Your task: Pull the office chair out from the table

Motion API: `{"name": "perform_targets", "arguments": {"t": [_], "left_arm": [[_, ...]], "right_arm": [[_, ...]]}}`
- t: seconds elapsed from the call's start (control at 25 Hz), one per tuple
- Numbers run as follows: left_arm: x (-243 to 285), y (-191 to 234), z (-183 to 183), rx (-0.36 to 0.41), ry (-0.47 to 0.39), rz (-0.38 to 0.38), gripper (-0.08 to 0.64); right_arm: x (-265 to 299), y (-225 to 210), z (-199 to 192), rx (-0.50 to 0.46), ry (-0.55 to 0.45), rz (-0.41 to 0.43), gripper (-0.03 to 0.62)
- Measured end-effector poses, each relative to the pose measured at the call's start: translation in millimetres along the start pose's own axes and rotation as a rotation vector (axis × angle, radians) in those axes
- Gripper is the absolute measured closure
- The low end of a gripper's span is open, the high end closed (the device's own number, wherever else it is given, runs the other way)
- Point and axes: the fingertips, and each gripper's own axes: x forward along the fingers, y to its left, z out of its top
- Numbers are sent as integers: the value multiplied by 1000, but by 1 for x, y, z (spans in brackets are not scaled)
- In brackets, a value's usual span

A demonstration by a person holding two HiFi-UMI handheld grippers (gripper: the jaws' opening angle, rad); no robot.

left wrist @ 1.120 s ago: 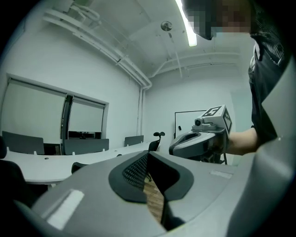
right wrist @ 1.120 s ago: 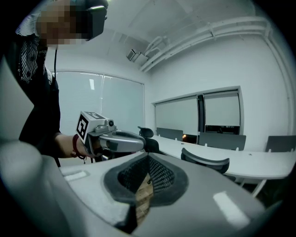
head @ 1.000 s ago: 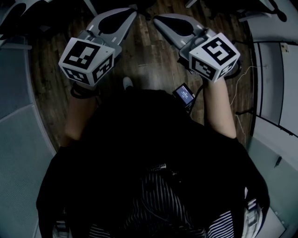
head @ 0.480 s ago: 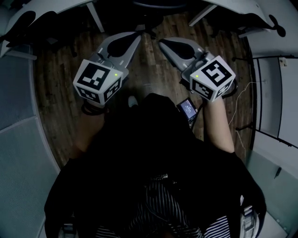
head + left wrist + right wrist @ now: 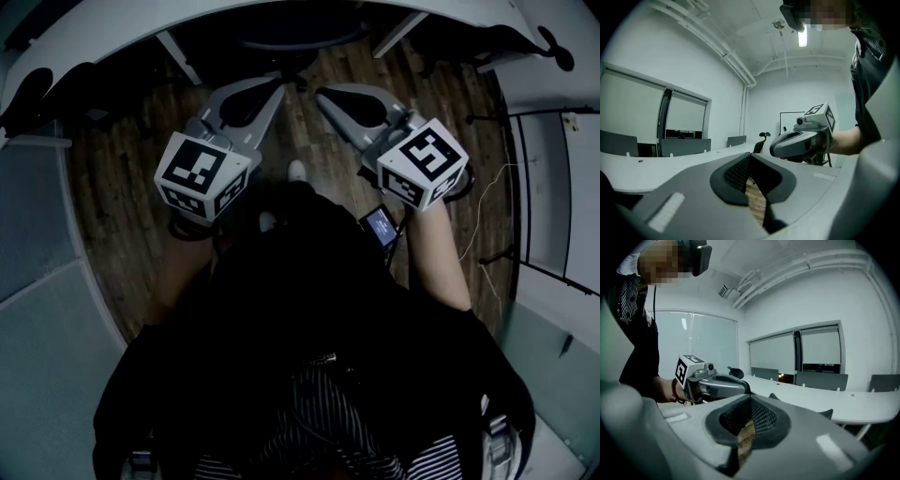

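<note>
You held the left tool [image 5: 277, 87] and the right tool [image 5: 322, 95] side by side above the wood floor [image 5: 122, 187], tips angled toward each other, each clenched shut with nothing between its jaws. The office chair [image 5: 292, 37] stood tucked under the white counter [image 5: 84, 42], its dark seat in shadow, near and ahead of both tool tips. Your forearms reached forward from your dark apron [image 5: 300, 309].

left gripper [image 5: 278, 86] and right gripper [image 5: 322, 95] are matt grey plastic, floor [image 5: 305, 136] grained wood, table [image 5: 103, 36] smooth white.
</note>
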Motion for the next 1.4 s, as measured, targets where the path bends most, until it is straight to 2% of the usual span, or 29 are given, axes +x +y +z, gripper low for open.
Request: {"name": "perform_targets", "arguments": {"t": [0.36, 0.64, 0.8, 0.88, 1.12, 1.2, 1.4], "left_arm": [[85, 50, 24, 38, 14, 22, 558], [126, 84, 25, 52, 55, 52, 558], [152, 93, 22, 119, 109, 60, 558], [162, 102, 19, 127, 123, 58, 558], [177, 114, 10, 87, 90, 67, 558], [178, 112, 14, 97, 72, 72, 558], [172, 105, 4, 113, 127, 42, 558]], "right_arm": [[18, -107, 26, -11, -26, 12, 592], [35, -159, 34, -12, -38, 56, 592], [37, -191, 33, -18, -35, 78, 592], [42, -205, 31, -28, -35, 88, 592], [58, -230, 15, -36, -25, 146, 592], [60, -234, 13, -44, -27, 153, 592], [58, -230, 11, -60, -17, 178, 591]]}}
